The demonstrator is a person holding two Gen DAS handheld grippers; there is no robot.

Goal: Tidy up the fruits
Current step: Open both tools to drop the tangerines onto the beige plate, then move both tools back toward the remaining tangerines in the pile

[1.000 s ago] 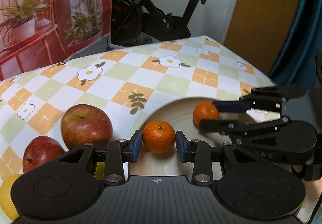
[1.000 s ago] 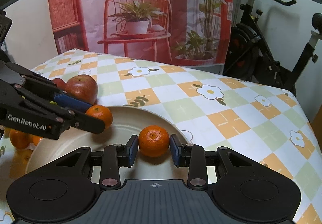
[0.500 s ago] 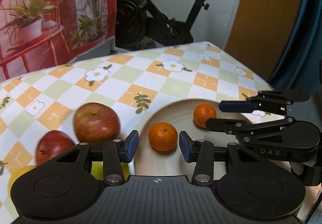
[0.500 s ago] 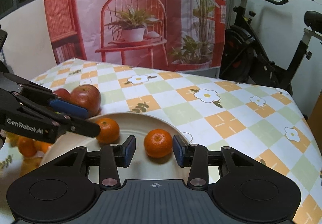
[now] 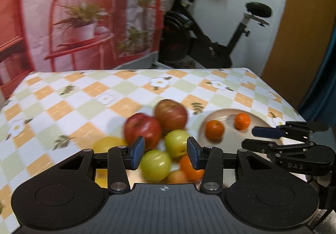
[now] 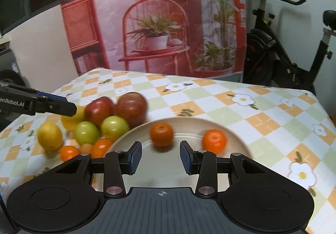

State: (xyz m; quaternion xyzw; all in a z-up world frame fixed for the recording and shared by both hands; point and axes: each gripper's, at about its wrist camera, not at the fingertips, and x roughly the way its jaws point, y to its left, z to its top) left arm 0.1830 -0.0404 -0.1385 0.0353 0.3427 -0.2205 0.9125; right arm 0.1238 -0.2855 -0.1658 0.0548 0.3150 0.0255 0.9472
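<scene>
Two mandarins lie free on the cream plate, which also shows in the left wrist view. Left of the plate is a heap of fruit: two red apples, two green apples, lemons and more mandarins. My right gripper is open and empty above the plate's near side. My left gripper is open and empty above the heap's green apples.
The table has a checked flower cloth. Its far edge meets a red printed backdrop and an exercise bike. The table's right edge lies close beyond the plate in the left wrist view.
Both grippers have let go of their mandarins, opened wide and pulled back and up. The left one has swung left from the plate over the fruit heap.
</scene>
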